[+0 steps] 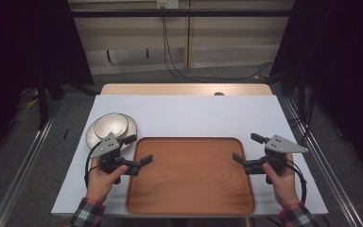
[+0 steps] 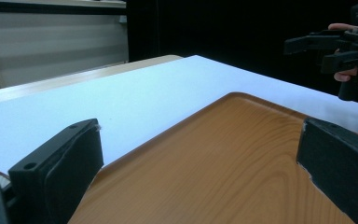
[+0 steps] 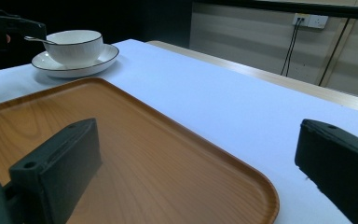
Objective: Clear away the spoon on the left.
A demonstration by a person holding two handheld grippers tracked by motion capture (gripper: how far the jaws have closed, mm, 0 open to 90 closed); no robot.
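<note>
Left hand-held gripper (image 1: 138, 148) and right hand-held gripper (image 1: 247, 147), jaws wide, empty, at 9 and 3 o'clock of wooden tray (image 1: 189, 198).

So the wooden tray (image 1: 191, 177) is a rounded-corner rectangle with a low raised rim, lying flat and bare on the white tabletop near the front edge. Just off its far-left corner sits a white bowl (image 3: 76, 46) with a dark rim line, upright on a matching saucer (image 3: 95, 61).

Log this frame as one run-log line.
left gripper: open, empty, at tray's left edge | right gripper: open, empty, at right edge | tray: bare | bowl on plate, spoon inside
</note>
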